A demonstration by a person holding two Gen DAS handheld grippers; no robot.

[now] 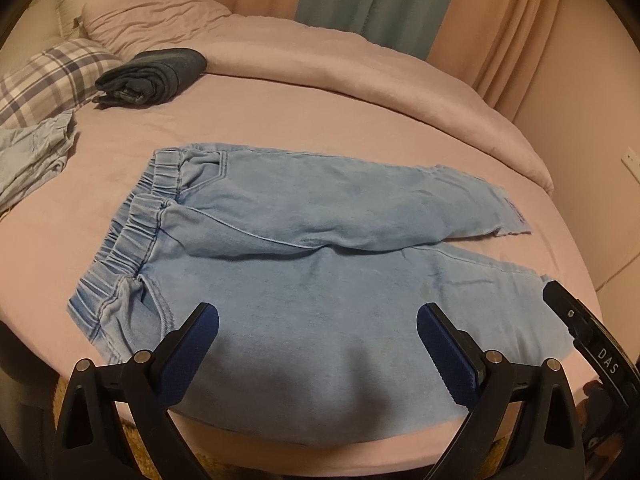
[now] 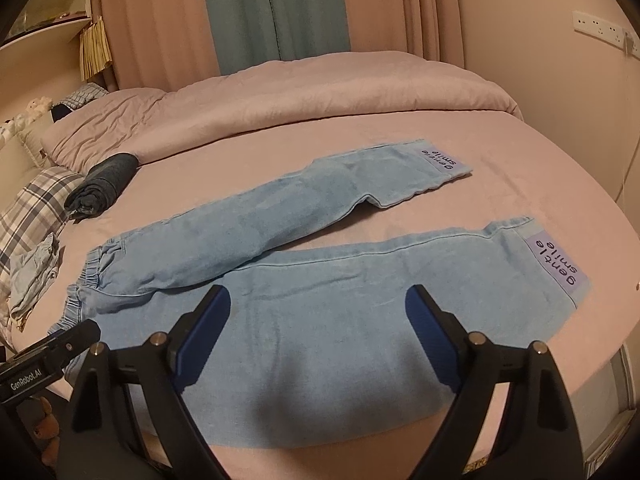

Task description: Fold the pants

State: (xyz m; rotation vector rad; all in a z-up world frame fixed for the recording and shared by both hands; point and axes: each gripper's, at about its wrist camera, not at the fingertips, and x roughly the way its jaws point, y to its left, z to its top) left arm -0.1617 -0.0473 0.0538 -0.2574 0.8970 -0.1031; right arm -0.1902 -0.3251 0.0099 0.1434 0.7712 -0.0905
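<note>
Open R gripper point(image 2: 318, 312) over pants point(image 2: 320, 264), cuff labels point(image 2: 556, 264).

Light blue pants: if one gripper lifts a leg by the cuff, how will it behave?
The pants lie flat and creased on the bed sheet, so probably floppy, and the leg should drape. The cuff looks thin, likely light. The elastic waistband would likely drag behind.
</note>
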